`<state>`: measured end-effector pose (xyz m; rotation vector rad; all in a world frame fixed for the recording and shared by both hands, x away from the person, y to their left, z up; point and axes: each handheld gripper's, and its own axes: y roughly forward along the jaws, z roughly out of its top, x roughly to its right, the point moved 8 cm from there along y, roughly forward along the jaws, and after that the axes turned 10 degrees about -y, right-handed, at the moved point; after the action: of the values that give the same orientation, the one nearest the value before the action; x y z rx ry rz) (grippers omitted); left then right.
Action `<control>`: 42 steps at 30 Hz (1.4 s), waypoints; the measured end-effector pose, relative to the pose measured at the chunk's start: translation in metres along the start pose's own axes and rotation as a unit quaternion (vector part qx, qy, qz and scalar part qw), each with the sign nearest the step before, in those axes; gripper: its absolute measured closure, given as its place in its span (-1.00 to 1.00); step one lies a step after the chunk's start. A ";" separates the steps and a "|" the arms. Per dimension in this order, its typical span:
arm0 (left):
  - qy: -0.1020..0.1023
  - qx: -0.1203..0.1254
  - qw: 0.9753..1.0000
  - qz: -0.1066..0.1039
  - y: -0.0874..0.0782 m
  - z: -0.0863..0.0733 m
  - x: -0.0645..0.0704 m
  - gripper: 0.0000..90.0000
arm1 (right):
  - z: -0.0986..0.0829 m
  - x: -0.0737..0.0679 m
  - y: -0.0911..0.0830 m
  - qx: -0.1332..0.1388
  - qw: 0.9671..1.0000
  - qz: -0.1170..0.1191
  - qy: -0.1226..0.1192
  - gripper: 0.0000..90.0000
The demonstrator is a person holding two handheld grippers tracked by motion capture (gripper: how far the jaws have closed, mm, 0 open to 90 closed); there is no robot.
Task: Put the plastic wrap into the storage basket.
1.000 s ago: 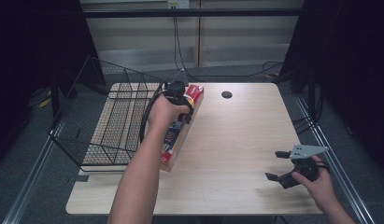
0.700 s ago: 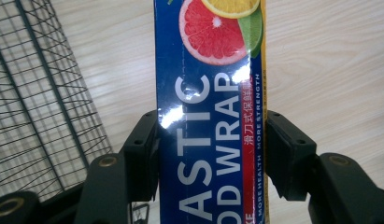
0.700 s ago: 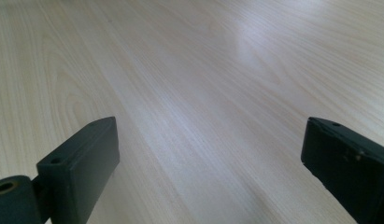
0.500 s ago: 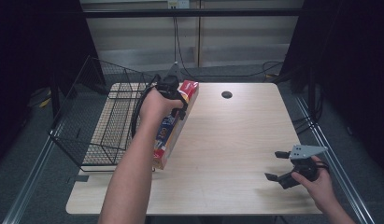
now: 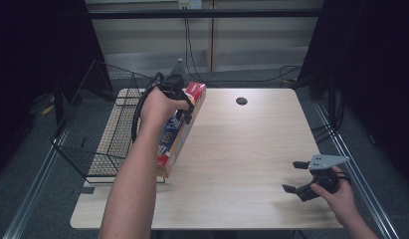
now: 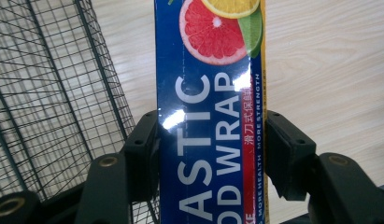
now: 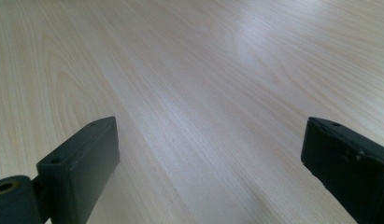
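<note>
High view: the left gripper (image 5: 178, 94) has carried the plastic wrap box (image 5: 179, 130) leftward, tilted beside the wire basket (image 5: 92, 124); the drop looks close. Left gripper view: jaws clamp the box. Right gripper view: jaws spread over bare table (image 7: 189, 93).

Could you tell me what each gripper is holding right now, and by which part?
The left gripper clamps the plastic wrap box across its two long sides, toward its upper end. The right gripper is open and holds nothing.

Wire basket (image 5: 100, 134) beside open tabletop (image 5: 242, 149)
</note>
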<state>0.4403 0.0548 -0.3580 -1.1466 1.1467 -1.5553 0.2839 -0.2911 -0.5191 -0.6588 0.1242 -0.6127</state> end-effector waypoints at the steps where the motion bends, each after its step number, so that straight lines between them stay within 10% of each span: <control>1: -0.002 0.002 1.000 -0.001 -0.002 0.000 0.000 -0.01 | 0.000 0.000 0.000 0.000 1.000 0.000 0.001 -0.90; 42: -0.036 0.024 0.999 0.011 -0.058 0.002 -0.029 -0.01 | 0.000 0.000 0.002 -0.005 1.000 -0.004 0.001 -0.90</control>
<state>0.4411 0.0945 -0.3066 -1.1449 1.0653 -1.5065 0.2848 -0.2901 -0.5205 -0.6682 0.1266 -0.6208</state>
